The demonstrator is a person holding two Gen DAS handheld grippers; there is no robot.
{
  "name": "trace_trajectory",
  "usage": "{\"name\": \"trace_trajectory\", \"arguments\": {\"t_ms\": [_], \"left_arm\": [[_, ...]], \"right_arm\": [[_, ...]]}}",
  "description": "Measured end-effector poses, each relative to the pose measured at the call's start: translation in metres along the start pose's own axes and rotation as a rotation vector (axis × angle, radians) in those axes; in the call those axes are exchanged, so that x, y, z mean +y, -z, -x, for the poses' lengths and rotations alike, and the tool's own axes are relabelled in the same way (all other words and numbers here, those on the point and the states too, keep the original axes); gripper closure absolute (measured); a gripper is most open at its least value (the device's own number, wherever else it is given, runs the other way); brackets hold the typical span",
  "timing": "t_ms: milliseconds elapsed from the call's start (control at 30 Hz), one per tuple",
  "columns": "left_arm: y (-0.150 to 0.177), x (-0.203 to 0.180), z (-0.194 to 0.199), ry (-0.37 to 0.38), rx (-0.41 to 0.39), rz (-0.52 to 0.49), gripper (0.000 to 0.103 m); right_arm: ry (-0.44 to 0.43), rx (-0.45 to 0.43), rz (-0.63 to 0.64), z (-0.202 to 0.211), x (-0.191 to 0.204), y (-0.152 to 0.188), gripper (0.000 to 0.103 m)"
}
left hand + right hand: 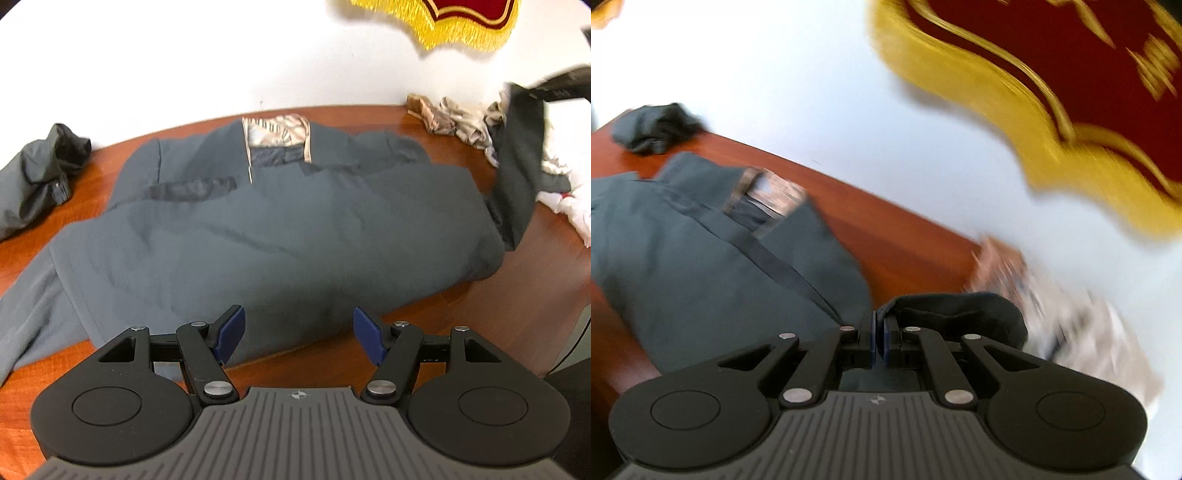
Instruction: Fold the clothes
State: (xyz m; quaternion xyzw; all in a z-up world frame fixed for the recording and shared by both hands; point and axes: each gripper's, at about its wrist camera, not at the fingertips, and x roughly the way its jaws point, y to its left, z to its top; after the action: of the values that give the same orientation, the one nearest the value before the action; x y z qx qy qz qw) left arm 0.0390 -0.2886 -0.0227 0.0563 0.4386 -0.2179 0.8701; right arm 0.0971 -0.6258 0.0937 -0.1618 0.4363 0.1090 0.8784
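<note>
Two claws work over one slate-grey jacket with a patterned beige collar lining (280, 229), which lies spread across the reddish-brown wooden worktop (480, 317), collar toward the white wall; its lower body looks doubled up over the chest, so part of a fold seems to be in place, though how far the folding has gone cannot be told. The left claw (298, 334) hangs released, blue pads wide apart, just above the near hem, likely poised to pin or pinch that edge. The right claw (879, 334) is clenched on a dark strip of the jacket's cloth (960, 314), probably a sleeve, raised off the worktop at the garment's right side, seemingly to carry it across the body. A crumpled dark grey garment (40, 173) sits well apart at the left; a heap of beige and white clothes (461, 122) waits at the right; a red, gold-fringed banner (461, 18) hangs on the wall.
</note>
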Motion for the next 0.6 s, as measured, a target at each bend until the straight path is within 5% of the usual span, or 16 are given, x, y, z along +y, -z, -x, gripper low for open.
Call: {"name": "trace_trajectory", "arguments": {"t_ms": [300, 600], "left_arm": [[0.005, 0.018, 0.018, -0.034, -0.03, 0.042, 0.035], [0.022, 0.042, 0.032, -0.092, -0.028, 0.119, 0.035]], "right_arm": [[-0.201, -0.077, 0.27, -0.035, 0.127, -0.114, 0.099], [-0.359, -0.043, 0.405, -0.073, 0.224, -0.151, 0.099]]}}
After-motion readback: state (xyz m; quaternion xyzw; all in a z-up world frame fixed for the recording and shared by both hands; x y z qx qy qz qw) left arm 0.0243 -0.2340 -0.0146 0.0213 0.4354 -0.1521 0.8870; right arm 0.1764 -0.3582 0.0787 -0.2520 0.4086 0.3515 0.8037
